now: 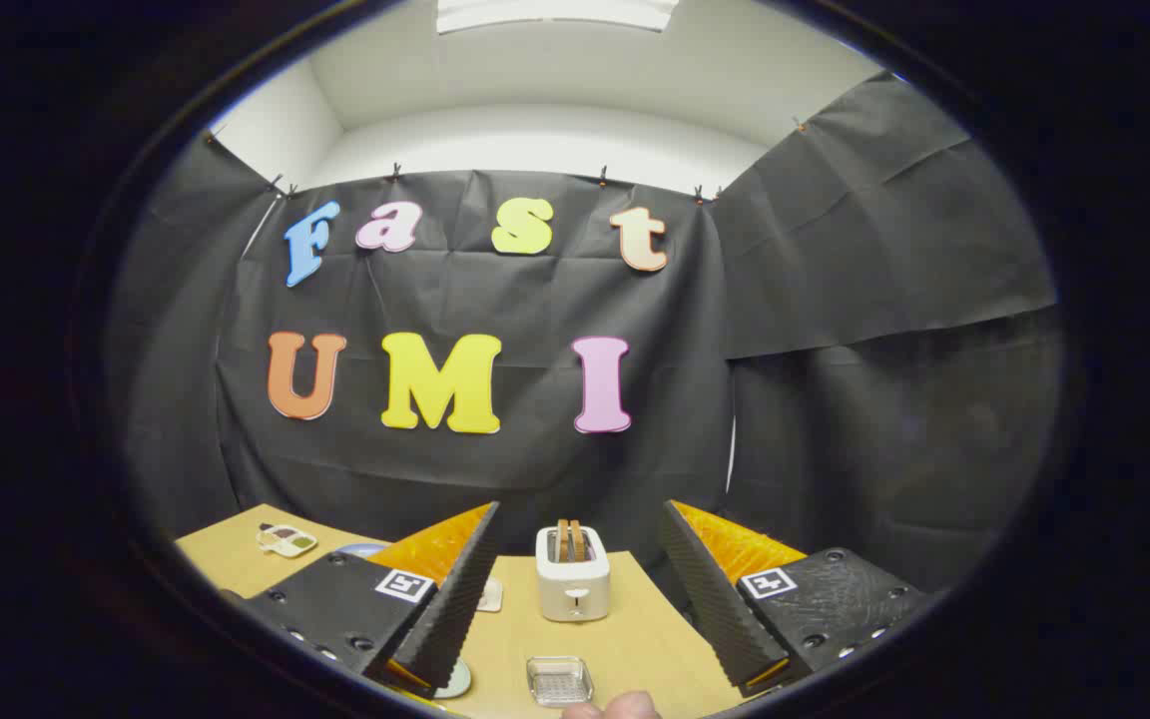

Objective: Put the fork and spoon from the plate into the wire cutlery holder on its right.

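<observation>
my gripper [575,529] is held level above the wooden table [635,639], jaws spread wide with nothing between them. a white toaster [572,572] with two slices of bread [570,539] in its slots stands on the table in the gap between my fingers, beyond their tips. nearer to me than the toaster sits a small clear square dish [559,680], and nearer still a person's fingertip [623,707]. well off to the toaster's left lies a small flat packet [287,540]. i cannot make out the plate, fork, spoon or wire holder from here.
</observation>
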A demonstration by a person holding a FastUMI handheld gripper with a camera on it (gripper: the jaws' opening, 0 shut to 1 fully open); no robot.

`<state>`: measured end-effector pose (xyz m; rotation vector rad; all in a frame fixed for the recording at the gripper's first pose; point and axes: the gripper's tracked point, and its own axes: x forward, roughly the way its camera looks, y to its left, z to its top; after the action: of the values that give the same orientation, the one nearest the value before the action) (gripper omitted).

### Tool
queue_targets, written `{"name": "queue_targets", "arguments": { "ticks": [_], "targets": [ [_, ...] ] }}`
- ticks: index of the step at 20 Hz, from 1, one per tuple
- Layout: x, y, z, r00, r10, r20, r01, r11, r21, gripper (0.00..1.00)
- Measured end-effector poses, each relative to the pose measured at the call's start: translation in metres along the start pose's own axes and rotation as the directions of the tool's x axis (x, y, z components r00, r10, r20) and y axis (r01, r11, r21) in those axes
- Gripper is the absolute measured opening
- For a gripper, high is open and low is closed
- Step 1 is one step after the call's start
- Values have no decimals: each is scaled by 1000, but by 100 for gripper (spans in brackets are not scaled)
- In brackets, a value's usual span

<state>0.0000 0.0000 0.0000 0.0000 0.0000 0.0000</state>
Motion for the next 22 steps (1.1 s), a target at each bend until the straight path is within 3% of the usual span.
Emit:
{"name": "queue_targets", "arguments": {
  "ticks": [13, 22],
  "targets": [
    [1, 13, 0, 999, 32, -4, -32, 999, -13, 96],
    [6, 48, -27, 990, 100, -99, -103, 994, -21, 97]
  ]
}}
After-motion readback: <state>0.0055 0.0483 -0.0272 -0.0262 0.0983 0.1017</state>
